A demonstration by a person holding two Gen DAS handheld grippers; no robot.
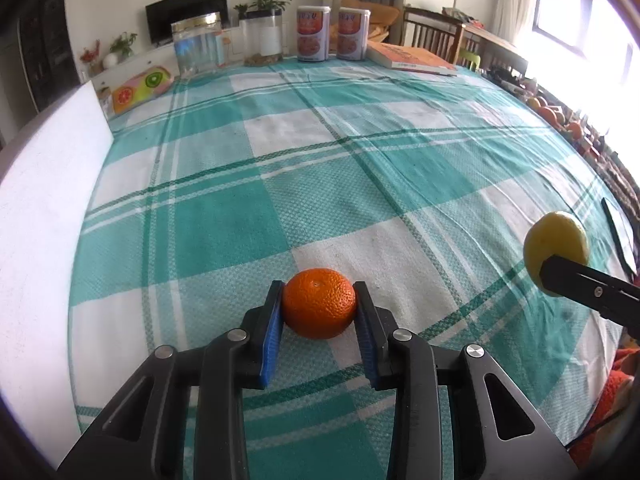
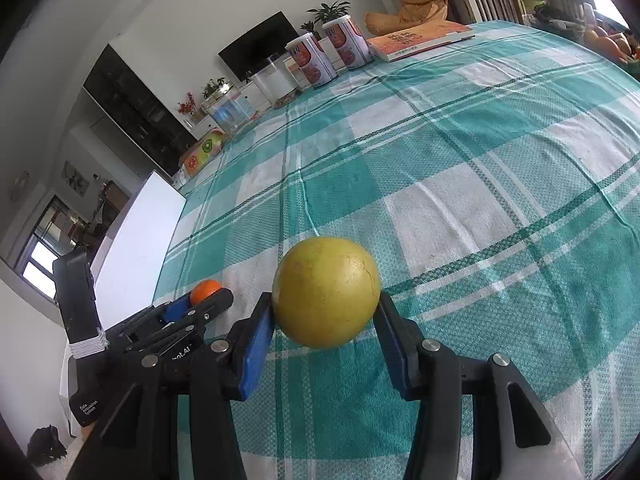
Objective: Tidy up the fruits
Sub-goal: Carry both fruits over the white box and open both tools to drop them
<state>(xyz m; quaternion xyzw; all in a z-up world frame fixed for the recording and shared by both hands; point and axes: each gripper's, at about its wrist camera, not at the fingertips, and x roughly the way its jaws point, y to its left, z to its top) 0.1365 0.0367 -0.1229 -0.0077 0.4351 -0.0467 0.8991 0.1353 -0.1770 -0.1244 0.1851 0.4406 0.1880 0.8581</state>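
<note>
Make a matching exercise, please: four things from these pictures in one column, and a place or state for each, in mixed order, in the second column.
1. orange
2. yellow fruit
3. book
4. two cans

a. lying flat at the far edge of the table
b. held in the right gripper
c. standing upright, side by side
d. held in the left gripper

Pairs: 1-d, 2-b, 3-a, 4-c

Black linkage arms, silver rivets, blue-padded jaws.
</note>
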